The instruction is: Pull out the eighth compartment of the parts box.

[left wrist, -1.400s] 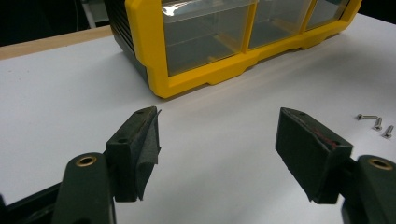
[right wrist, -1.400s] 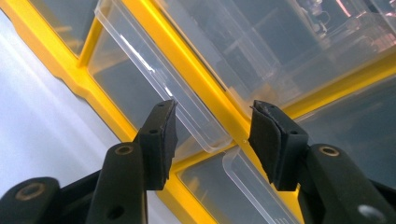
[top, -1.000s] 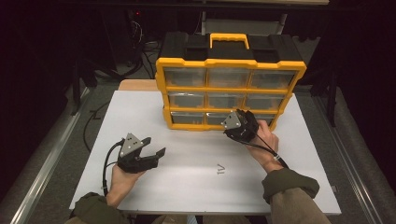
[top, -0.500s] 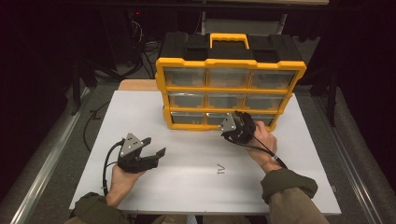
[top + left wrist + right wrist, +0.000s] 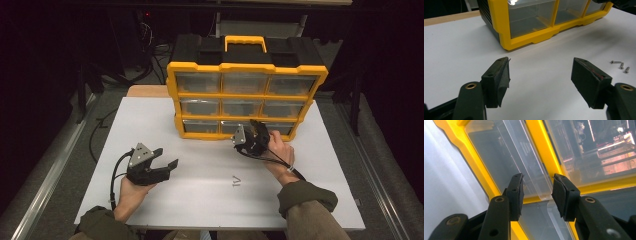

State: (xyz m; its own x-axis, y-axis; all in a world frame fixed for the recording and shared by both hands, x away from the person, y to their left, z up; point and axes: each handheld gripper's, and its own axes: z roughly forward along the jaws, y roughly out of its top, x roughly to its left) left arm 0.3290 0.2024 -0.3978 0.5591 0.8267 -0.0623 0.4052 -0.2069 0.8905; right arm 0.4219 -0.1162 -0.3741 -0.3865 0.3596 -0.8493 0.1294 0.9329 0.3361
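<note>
A yellow organiser (image 5: 245, 67) with clear drawers stands at the back of the white table (image 5: 320, 165). My right gripper (image 5: 252, 127) is up against its bottom row, at the middle drawer (image 5: 231, 126). In the right gripper view its jaws (image 5: 537, 191) straddle that drawer's clear handle lip (image 5: 543, 185). They have just been closing, and a gap still shows beside the left pad. My left gripper (image 5: 166, 156) hovers open over the front left of the table, with only bare table between its jaws (image 5: 540, 75).
Three small screws (image 5: 621, 65) lie loose on the table between the two hands, seen as small marks (image 5: 236, 181) in the high view. Dark floor, cables and metal rails surround the table. The organiser's black top carries a yellow handle (image 5: 245, 42).
My right gripper has shifted slightly left along the organiser's bottom row and its jaws have narrowed. The left gripper has stayed where it was.
</note>
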